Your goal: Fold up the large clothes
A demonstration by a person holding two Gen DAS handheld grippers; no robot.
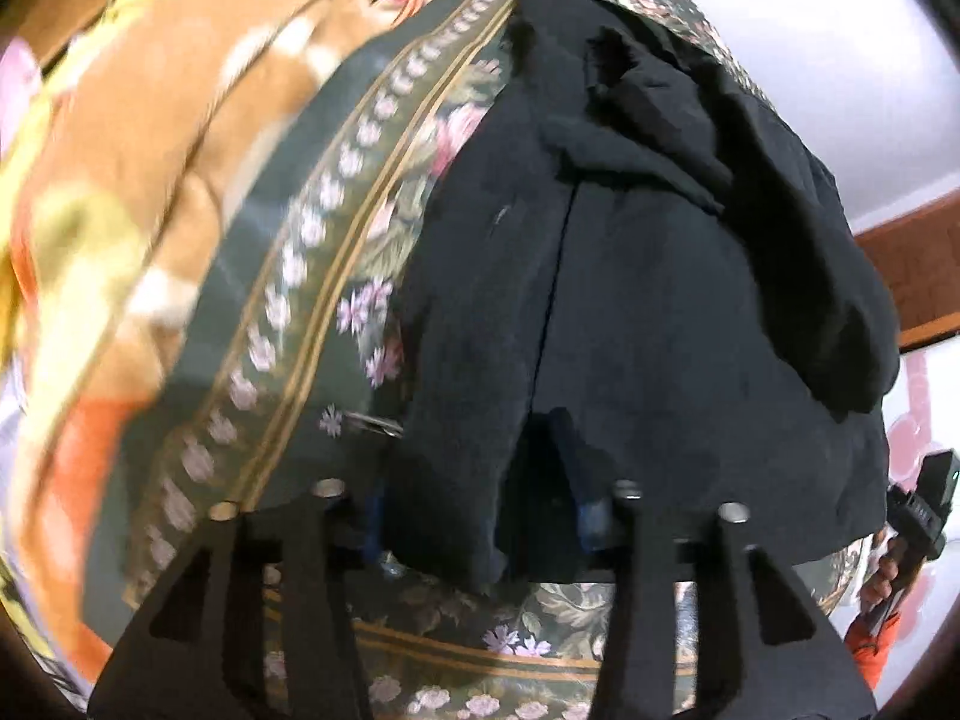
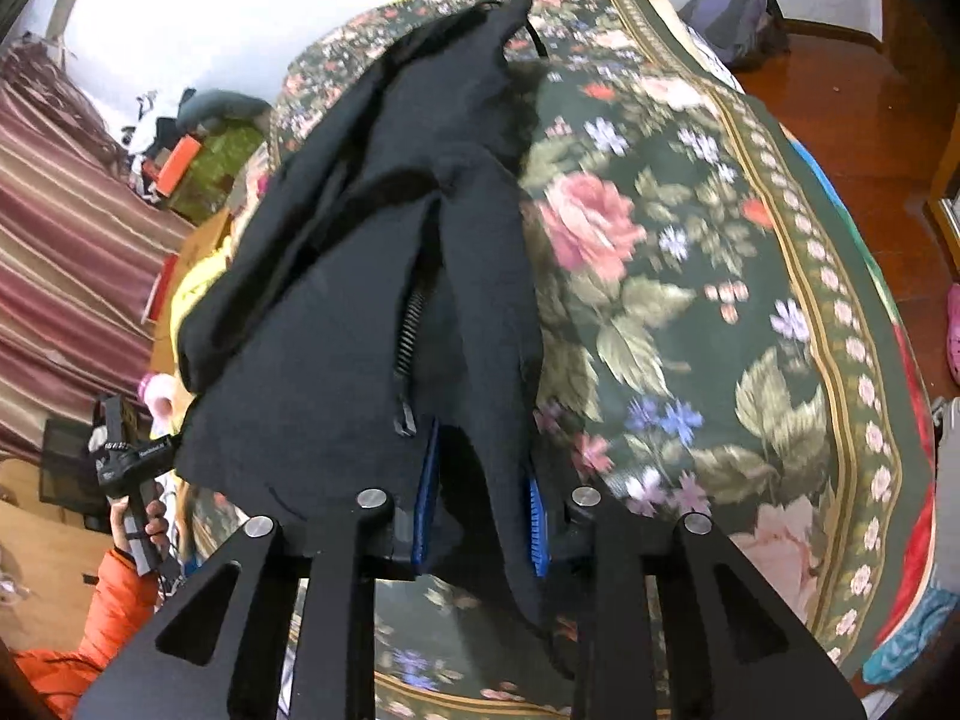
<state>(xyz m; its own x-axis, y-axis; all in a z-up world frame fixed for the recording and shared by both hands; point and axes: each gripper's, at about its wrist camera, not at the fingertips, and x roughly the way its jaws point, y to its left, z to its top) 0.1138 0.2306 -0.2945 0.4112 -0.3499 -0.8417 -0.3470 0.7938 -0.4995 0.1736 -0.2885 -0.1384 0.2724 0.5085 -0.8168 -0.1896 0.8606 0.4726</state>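
The black jacket (image 2: 372, 276) lies on the floral bedspread (image 2: 690, 276), its hem draped over both grippers. The right gripper (image 2: 480, 522) shows blue pads with cloth between them, seemingly clamped; the left gripper (image 1: 480, 516) is buried, its grip unreadable. No writing is legible.

Orange sleeve (image 2: 102, 612), black gripper (image 2: 480, 516), blue pads (image 2: 427, 504)

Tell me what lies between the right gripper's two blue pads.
Right wrist view: a fold of the black zip jacket hangs between the right gripper's pads.
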